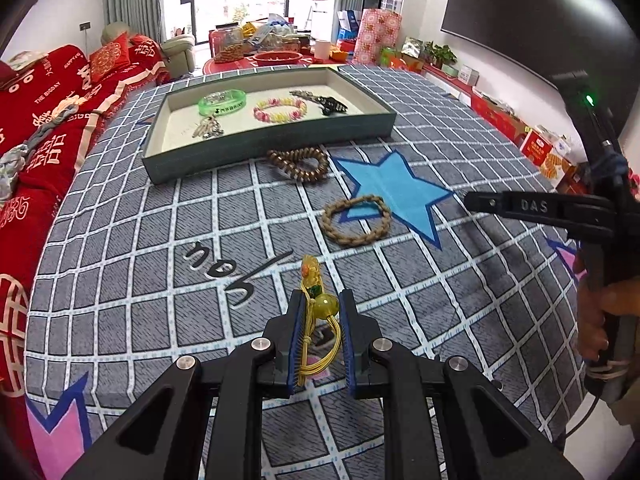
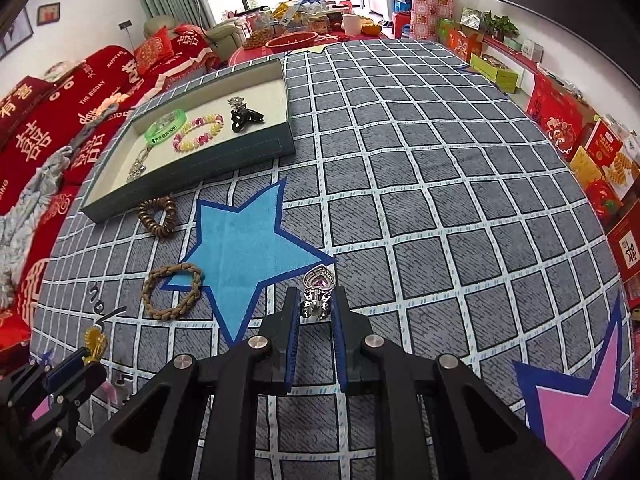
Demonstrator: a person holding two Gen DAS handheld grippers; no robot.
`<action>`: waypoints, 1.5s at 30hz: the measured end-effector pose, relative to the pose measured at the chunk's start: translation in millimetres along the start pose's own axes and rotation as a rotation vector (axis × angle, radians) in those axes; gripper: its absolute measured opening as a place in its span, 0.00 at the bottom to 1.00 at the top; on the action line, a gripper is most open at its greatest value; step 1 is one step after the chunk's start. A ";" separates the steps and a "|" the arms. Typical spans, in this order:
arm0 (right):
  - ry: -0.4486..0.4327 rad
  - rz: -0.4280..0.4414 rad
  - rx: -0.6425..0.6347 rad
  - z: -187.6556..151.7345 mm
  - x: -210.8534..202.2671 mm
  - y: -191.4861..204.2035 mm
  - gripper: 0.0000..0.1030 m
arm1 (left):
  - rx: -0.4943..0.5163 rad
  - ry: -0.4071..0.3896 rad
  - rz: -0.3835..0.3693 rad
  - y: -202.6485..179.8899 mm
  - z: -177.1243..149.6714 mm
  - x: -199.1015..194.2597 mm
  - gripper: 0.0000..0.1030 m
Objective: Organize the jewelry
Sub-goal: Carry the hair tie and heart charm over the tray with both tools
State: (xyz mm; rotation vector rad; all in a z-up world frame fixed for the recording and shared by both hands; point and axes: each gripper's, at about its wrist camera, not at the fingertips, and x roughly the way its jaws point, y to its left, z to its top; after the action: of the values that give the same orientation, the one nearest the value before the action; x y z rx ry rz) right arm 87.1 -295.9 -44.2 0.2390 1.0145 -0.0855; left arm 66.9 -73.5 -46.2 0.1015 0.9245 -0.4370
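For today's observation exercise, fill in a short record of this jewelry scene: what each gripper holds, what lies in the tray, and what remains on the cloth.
left gripper: shut on yellow bead ornament
right gripper: shut on silver heart pendant
tray contents: green bangle, pastel bead bracelet, black hair claw, silver keychain piece
on cloth, outside tray: brown coil hair tie, braided tan bracelet

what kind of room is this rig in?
Probably a home living room, seemingly decked out for a wedding: a sofa under red covers printed with double-happiness characters, a big dark screen on the wall, gift boxes along it. The jewelry tray sits on a checked cloth.
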 end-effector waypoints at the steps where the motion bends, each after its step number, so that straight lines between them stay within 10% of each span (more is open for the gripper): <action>1: -0.001 0.005 0.002 0.3 -0.9 0.0 0.16 | -0.005 -0.003 0.000 2.2 1.3 -1.1 0.29; 45: -0.044 0.166 -0.078 141.6 23.8 71.1 0.16 | -0.129 -0.114 0.076 109.4 145.9 22.8 0.29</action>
State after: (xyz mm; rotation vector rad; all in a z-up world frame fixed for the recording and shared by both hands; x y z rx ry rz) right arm 230.1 -259.6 18.2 0.2476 0.9490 0.0989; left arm 232.8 -20.8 13.0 -0.0059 0.8315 -0.3086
